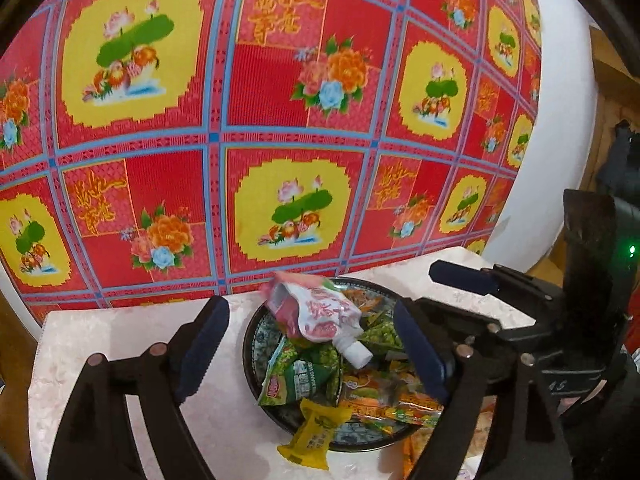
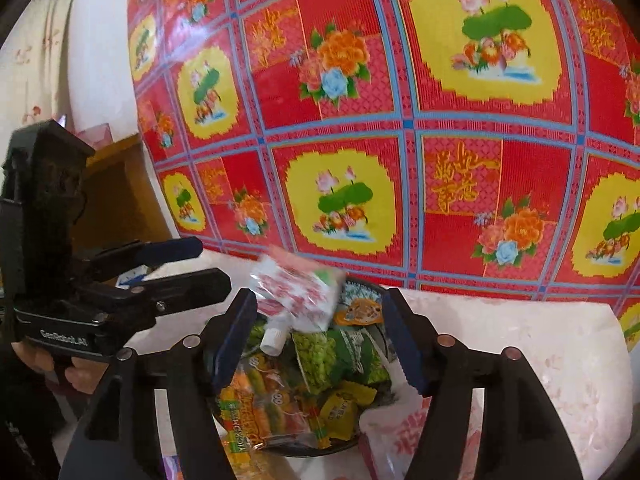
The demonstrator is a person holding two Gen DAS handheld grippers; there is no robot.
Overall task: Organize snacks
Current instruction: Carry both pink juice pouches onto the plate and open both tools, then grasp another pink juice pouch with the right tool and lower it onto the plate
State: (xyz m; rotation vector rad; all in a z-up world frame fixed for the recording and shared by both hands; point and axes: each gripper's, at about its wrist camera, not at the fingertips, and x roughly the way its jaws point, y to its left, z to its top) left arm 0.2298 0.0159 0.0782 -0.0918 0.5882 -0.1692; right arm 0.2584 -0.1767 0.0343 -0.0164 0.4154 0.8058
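In the left wrist view, the left gripper (image 1: 308,344) is seen spread wide over the dark, patterned round plate (image 1: 250,344) heaped with snack packets, nothing being pinched between its blue-padded fingers (image 1: 202,350). A white-and-pink spouted pouch with a white cap (image 1: 324,312) is seen on top of the pile, blurred. In the right wrist view, the right gripper (image 2: 320,338) is likewise parted around the same pile, no pad pressing on a packet. Behind, a red floral patterned sheet (image 1: 280,120) is seen.

We look forward and downward from both wrists, close over one shared round dark snack-filled plate (image 1: 251,354) (image 2: 370,286).
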